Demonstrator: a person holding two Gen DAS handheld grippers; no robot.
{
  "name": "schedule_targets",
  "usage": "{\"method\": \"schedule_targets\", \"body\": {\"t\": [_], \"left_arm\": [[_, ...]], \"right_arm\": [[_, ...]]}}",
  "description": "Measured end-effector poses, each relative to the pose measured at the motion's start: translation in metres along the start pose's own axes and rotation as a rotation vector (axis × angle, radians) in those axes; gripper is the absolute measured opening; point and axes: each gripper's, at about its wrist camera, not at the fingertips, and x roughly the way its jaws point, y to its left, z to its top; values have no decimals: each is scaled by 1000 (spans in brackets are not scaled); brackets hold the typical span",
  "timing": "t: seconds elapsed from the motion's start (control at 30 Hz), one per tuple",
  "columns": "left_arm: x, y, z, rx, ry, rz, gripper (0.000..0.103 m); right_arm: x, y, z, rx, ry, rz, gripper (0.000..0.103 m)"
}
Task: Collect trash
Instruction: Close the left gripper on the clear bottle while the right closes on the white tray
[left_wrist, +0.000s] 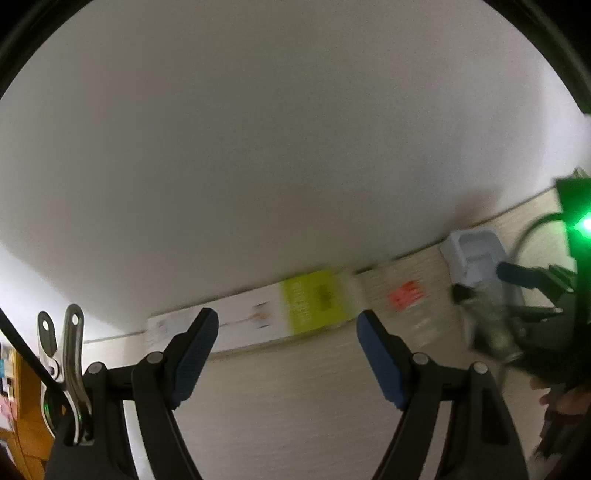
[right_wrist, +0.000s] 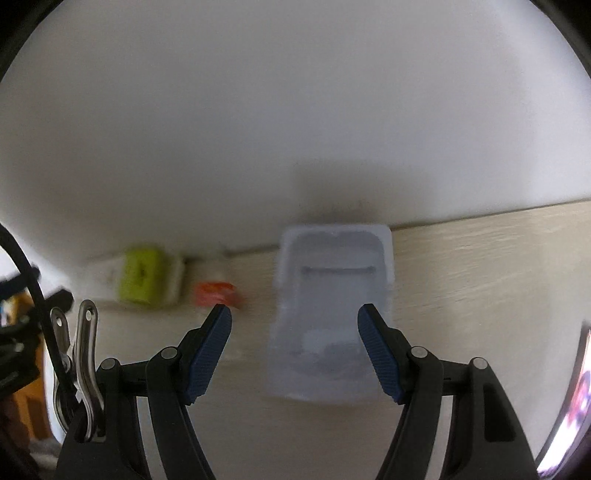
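Two grippers hang over a pale wood-grain table (right_wrist: 480, 266) that meets a plain white wall (right_wrist: 258, 110). Both views are blurred.

From the right wrist, the right gripper (right_wrist: 294, 314) has its blue-padded jaws spread wide with nothing pressed between them. A translucent white tray (right_wrist: 332, 258) lies on the table with its far end against the wall, and its near end shows between the two fingers; whether the pads touch it cannot be told. Something pale and grey lies in its near end, too smeared to name. Left of the tray, apart from it, a small orange wrapper (right_wrist: 216, 291) lies on the table just beyond the left pad. Further left, a yellow-green box (right_wrist: 142, 275) sits against the wall.

From the left wrist, the left gripper (left_wrist: 286, 319) also stands well open and empty, with bare table between its jaws. Beyond it the box (left_wrist: 314, 299) rests at the wall on a long white strip (left_wrist: 236, 325) that runs along the table's back edge. The wrapper (left_wrist: 406, 295) lies to the right of it, and the tray (left_wrist: 476, 254) further right. There the right gripper's dark finger reaches across the tray, with a green light (left_wrist: 585, 223) glowing above it. A metal clip (left_wrist: 72, 354) hangs at the left gripper's side.
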Motion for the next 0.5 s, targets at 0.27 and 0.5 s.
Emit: {"method": "schedule_targets", "body": {"t": [0.27, 0.5], "left_arm": [[7, -36, 3, 36, 9, -38, 81], [18, -35, 3, 22, 39, -28, 81]], "right_arm": [[9, -5, 1, -35, 14, -104, 75], [0, -15, -14, 18, -19, -54, 73]]}}
